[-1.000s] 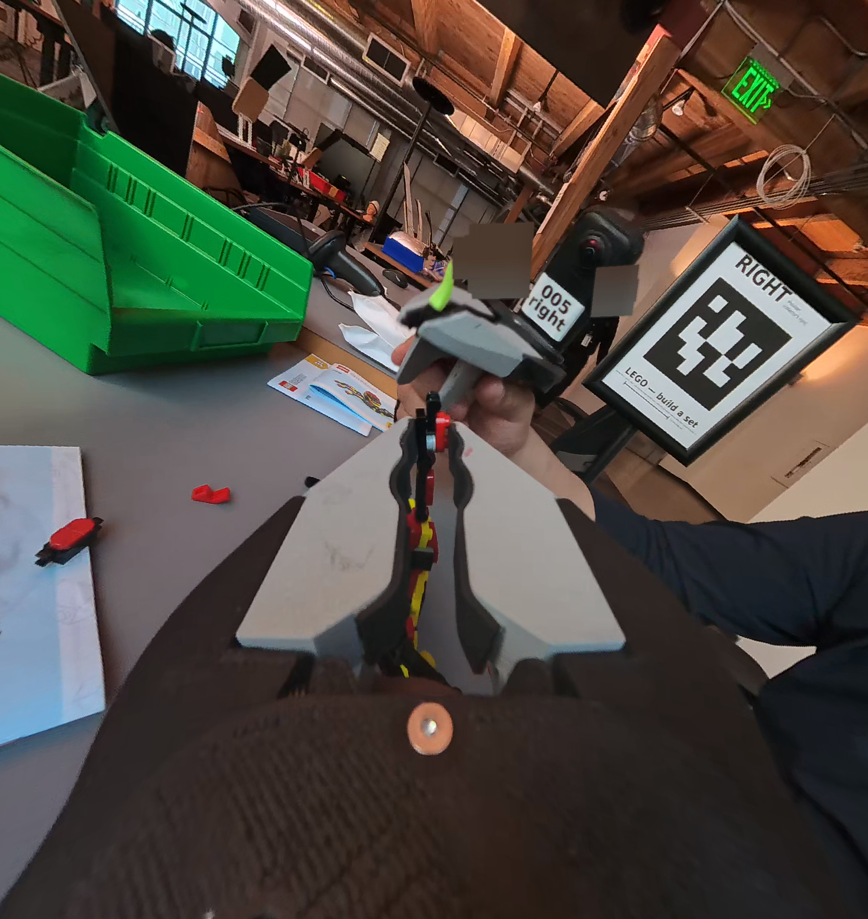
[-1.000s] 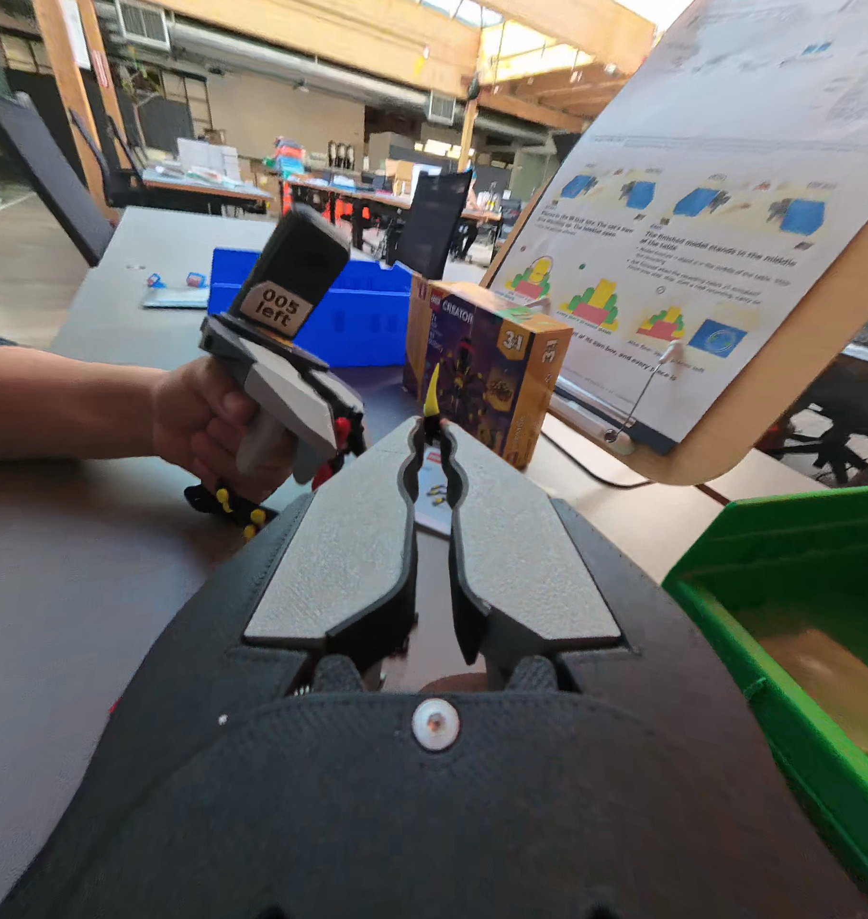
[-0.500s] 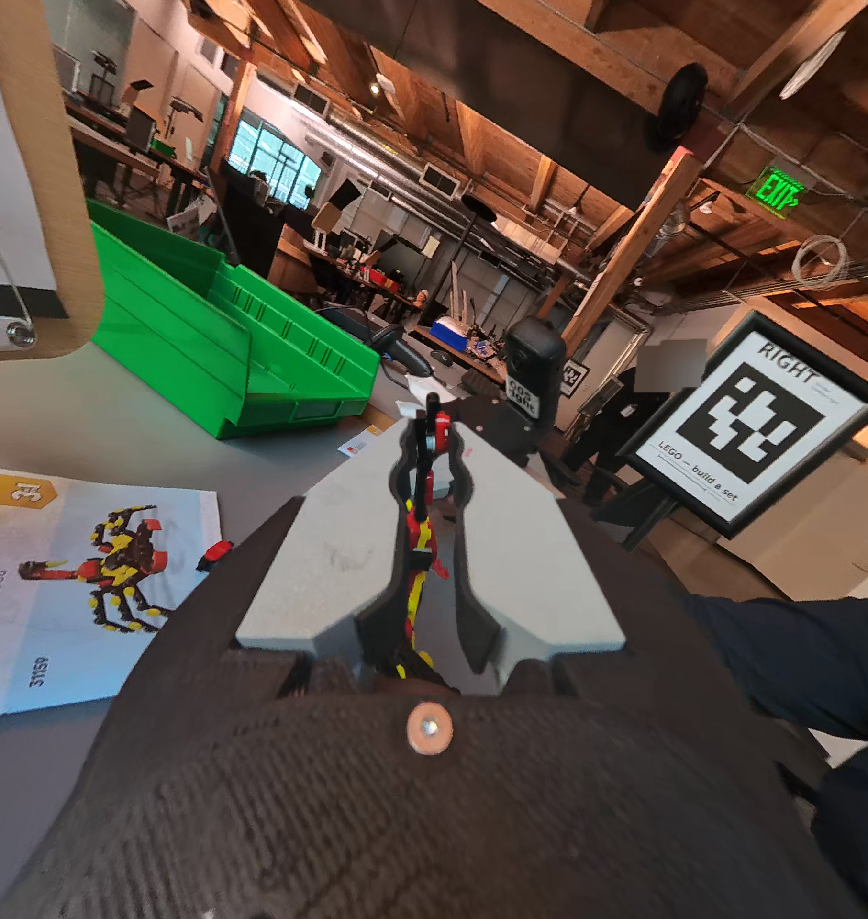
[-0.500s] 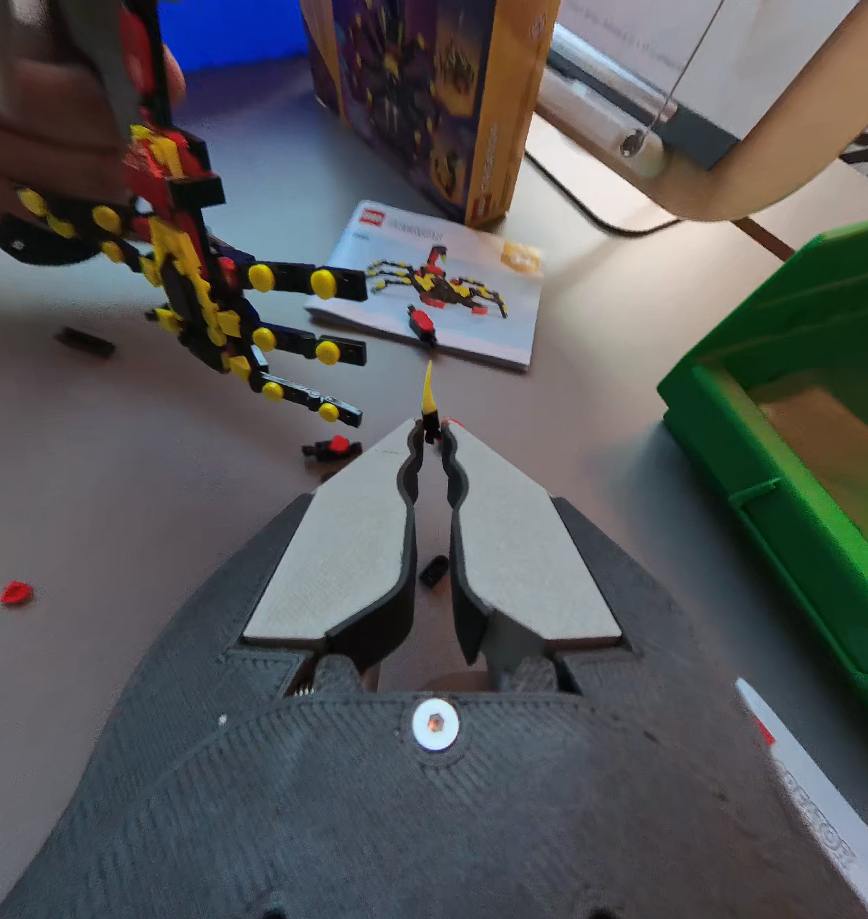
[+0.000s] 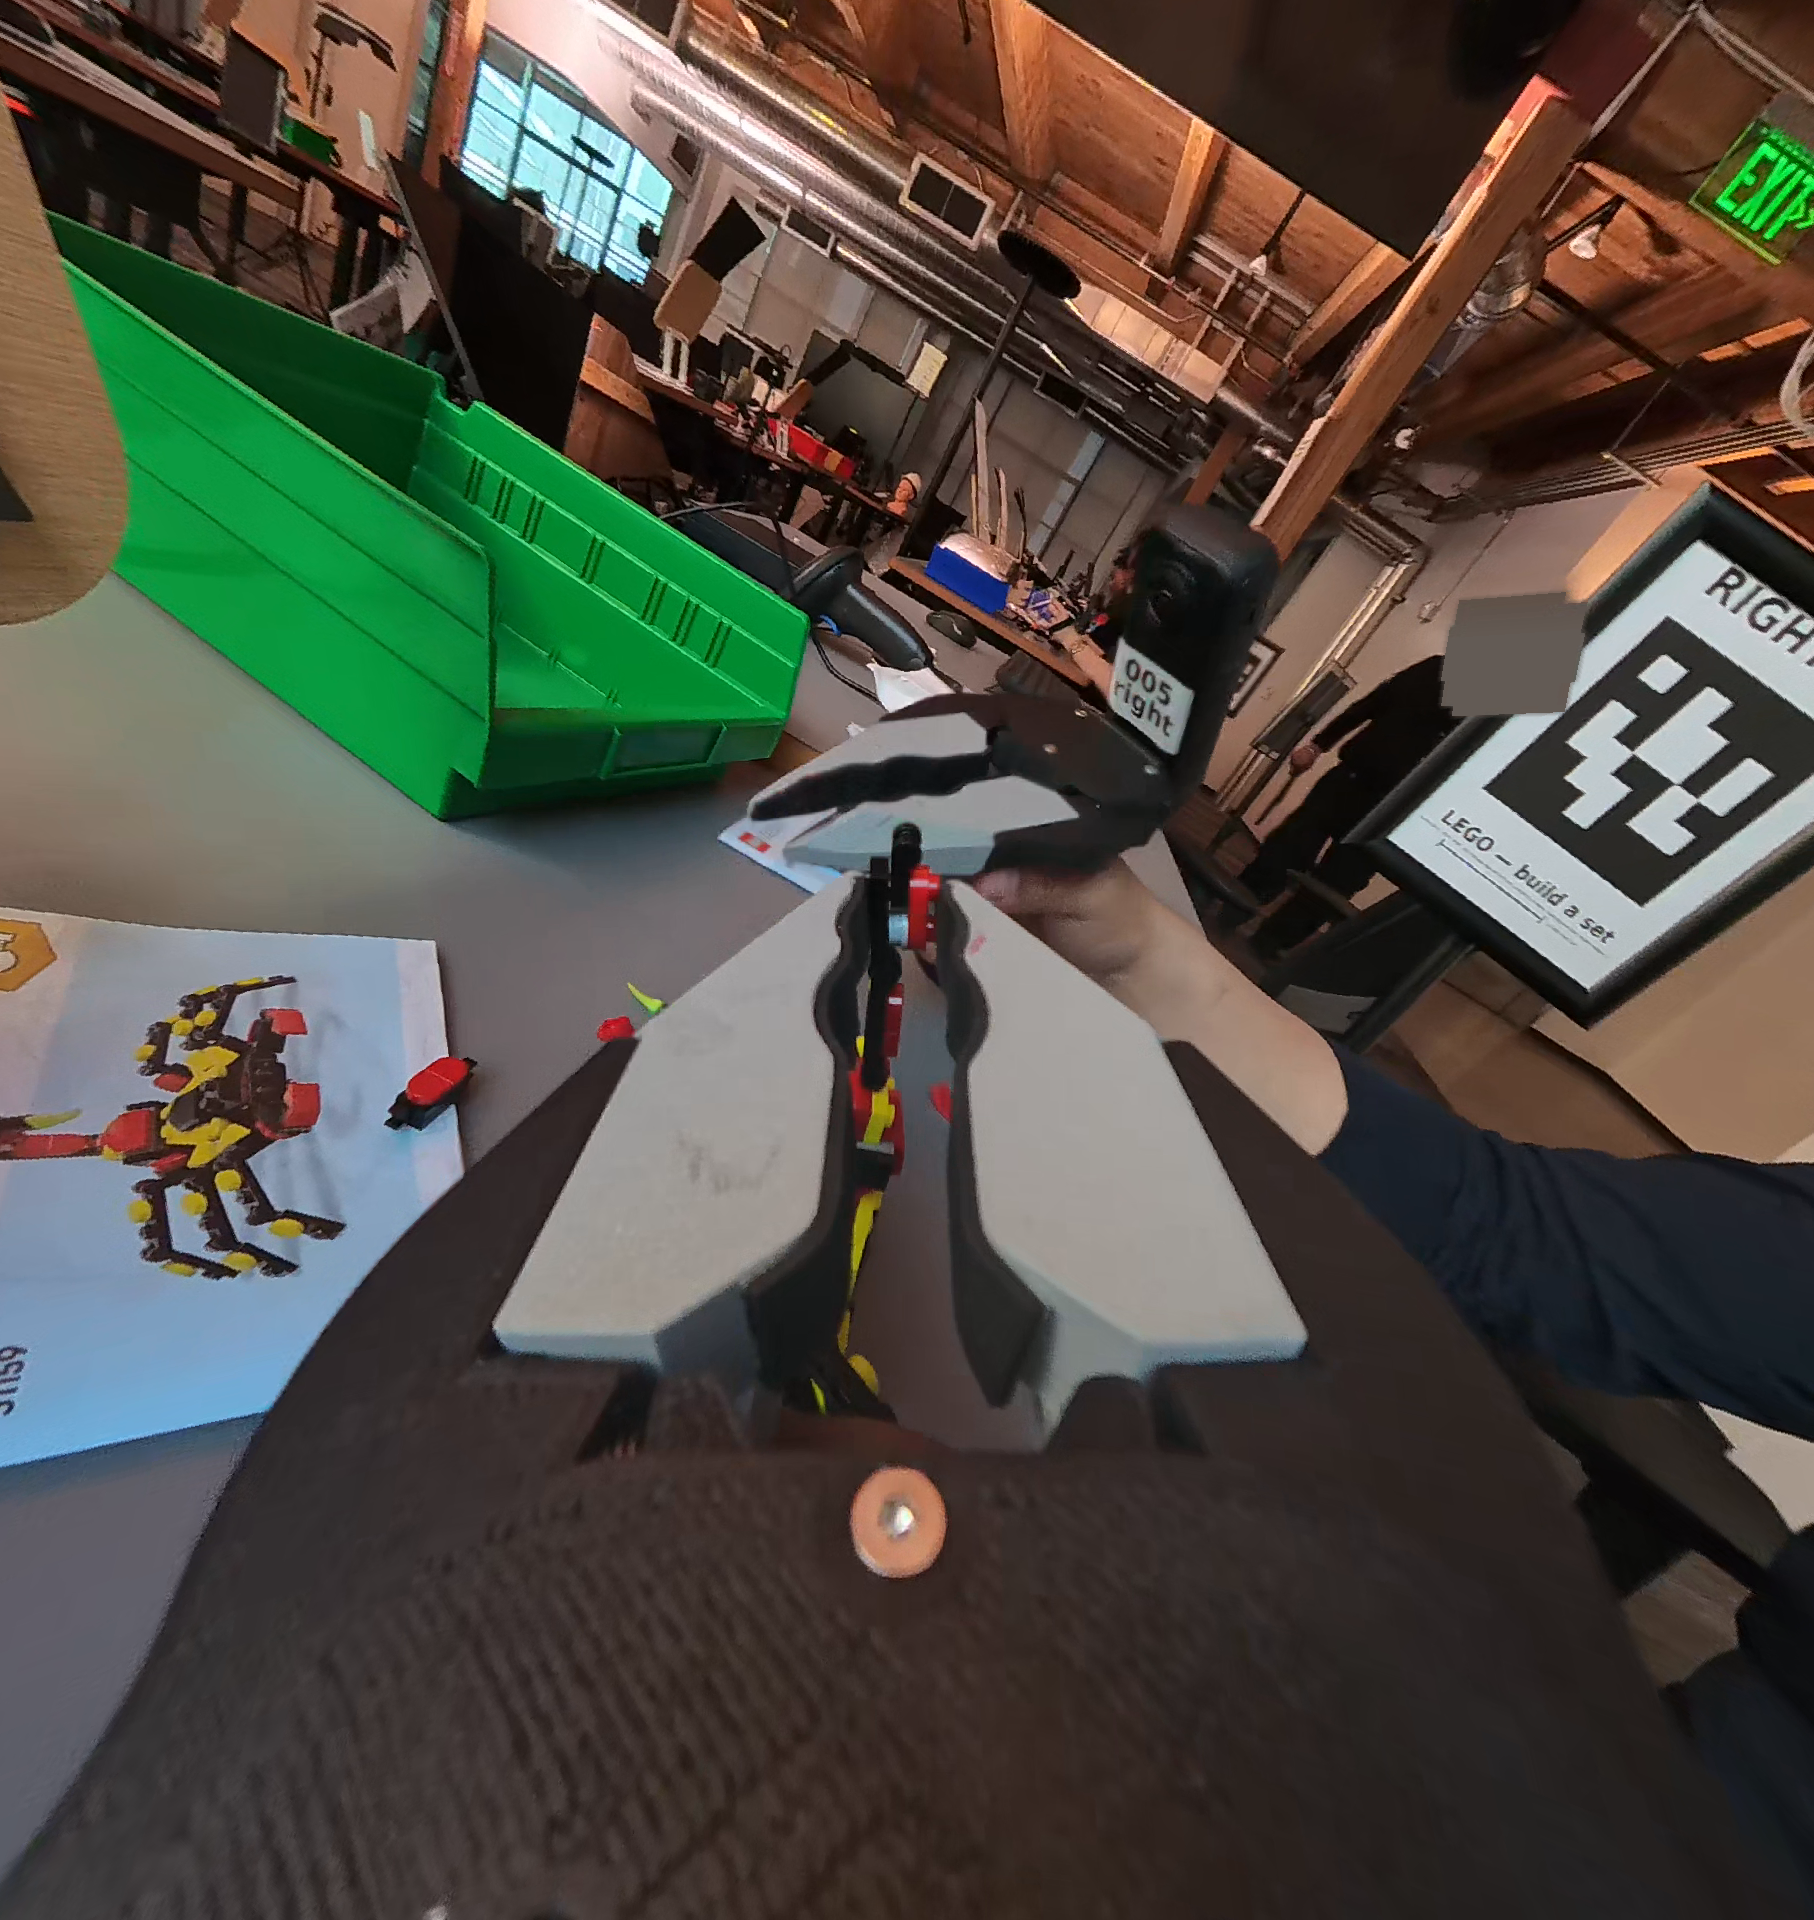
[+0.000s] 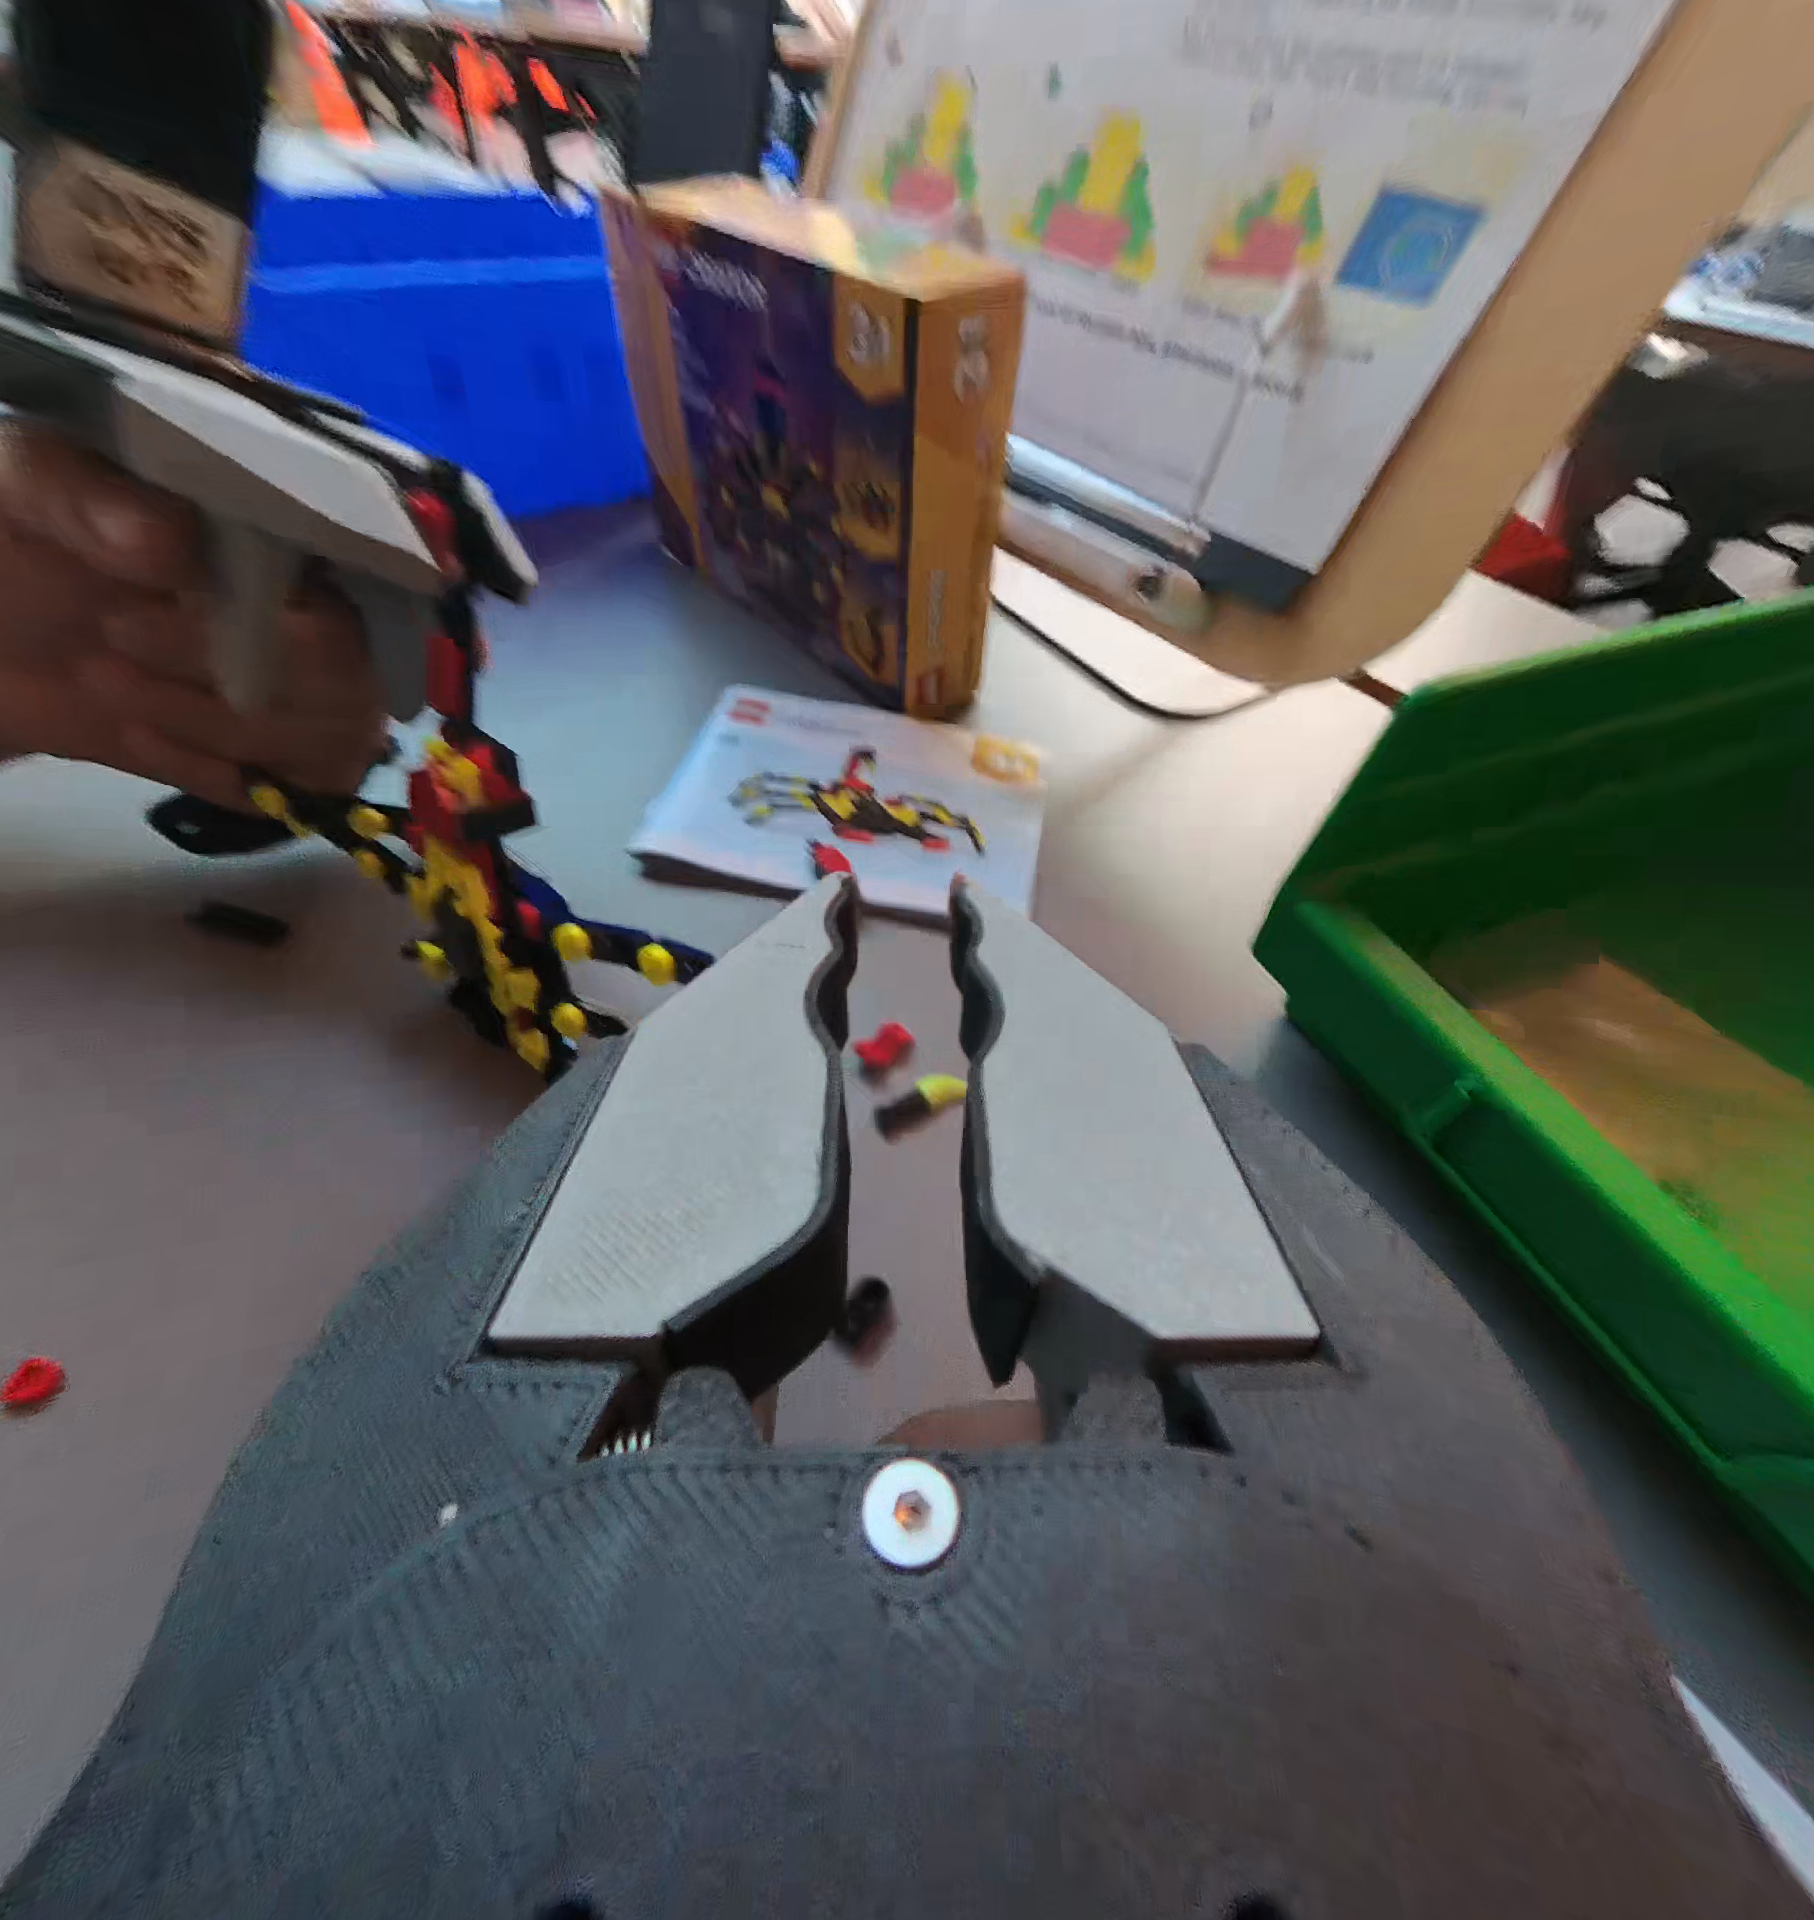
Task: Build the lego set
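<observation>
The left gripper (image 5: 898, 914) is clamped on the brick scorpion (image 6: 467, 862), held above the table (image 6: 155, 1143) by its thin tail, which could twist or snap apart. The right gripper (image 6: 903, 894) gapes empty over a loose yellow spike (image 6: 918, 1101) and red piece (image 6: 882, 1042); it could knock them away.

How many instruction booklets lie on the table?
2. One with the scorpion cover lies beside the green bin; a second pokes out behind the right hand-held gripper, mostly hidden. Others may be out of view.
</observation>
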{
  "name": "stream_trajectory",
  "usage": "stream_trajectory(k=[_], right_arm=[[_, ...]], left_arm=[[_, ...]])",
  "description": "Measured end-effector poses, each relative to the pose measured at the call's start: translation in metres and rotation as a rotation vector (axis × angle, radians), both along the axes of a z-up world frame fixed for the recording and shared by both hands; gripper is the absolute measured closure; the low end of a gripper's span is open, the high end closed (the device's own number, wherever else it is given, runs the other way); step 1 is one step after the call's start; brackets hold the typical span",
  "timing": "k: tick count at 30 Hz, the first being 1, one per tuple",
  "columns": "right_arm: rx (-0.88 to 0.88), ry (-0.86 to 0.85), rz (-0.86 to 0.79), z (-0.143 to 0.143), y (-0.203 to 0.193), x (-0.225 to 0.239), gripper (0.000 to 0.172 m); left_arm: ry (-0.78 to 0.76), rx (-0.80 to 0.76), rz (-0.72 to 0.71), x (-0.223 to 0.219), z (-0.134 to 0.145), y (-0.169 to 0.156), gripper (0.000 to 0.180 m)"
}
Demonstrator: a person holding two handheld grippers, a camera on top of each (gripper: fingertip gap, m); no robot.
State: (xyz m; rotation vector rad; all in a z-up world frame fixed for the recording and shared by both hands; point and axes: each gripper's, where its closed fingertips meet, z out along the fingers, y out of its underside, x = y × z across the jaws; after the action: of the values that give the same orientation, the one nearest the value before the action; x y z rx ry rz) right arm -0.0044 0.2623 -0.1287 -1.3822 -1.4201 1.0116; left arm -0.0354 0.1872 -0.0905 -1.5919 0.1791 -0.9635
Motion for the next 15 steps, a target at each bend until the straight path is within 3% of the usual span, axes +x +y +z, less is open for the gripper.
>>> stream_trajectory(k=[3, 7, 12, 15], right_arm=[[-0.065, 0.145, 0.172, 0.022, -0.033, -0.003, 0.155], [-0.041, 0.199, 0.351, 0.031, -0.075, -0.003, 0.150], [-0.060, 0.113, 0.512, 0.016, -0.112, -0.005, 0.152], [-0.010, 0.093, 0.519, 0.010, -0.119, -0.010, 0.164]], left_arm=[[-0.010, -0.002, -0.063, 0.009, 0.000, -0.004, 0.171], [-0.016, 0.015, -0.150, 0.025, 0.003, -0.012, 0.171], [0.007, 0.053, -0.202, 0.038, 0.005, -0.020, 0.171], [0.027, 0.063, -0.217, 0.043, 0.004, -0.022, 0.171]])
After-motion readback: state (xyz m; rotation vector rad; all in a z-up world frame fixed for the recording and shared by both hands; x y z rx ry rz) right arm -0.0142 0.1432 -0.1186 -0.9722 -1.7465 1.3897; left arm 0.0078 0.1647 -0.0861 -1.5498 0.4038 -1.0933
